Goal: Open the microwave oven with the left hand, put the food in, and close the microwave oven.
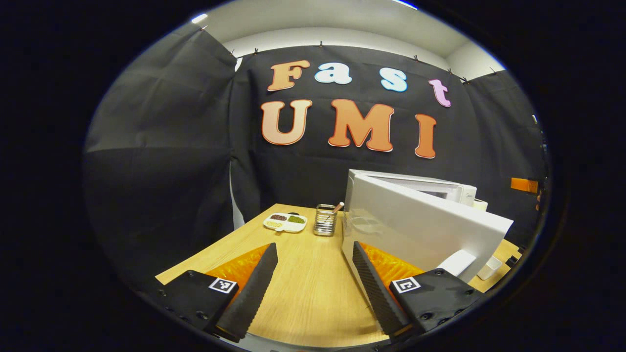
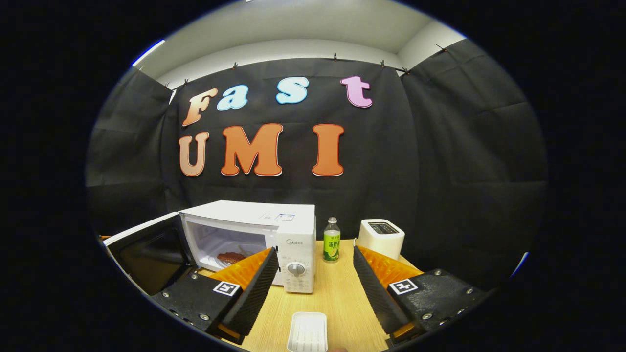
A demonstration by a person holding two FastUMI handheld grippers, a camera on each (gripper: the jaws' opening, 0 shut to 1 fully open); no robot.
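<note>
In the right gripper view the white microwave [image 2: 274, 220] stands on the wooden table [image 2: 337, 298] with its door [image 2: 146, 252] swung open to the left. A reddish-brown piece of food [image 2: 230, 256] lies inside the cavity. My right gripper [image 2: 315, 250] is open and holds nothing, in front of the microwave's control panel. In the left gripper view the door's white outer face [image 1: 420, 230] fills the right side, with its handle [image 1: 457, 261] just past my right finger. My left gripper [image 1: 314, 246] is open and empty, close beside the door.
An empty white tray [image 2: 307, 332] lies on the table below the right gripper. A green bottle [image 2: 331, 240] and a white toaster [image 2: 381, 237] stand right of the microwave. A divided plate of food [image 1: 285, 221] and a wire utensil holder [image 1: 325, 220] sit at the table's far end.
</note>
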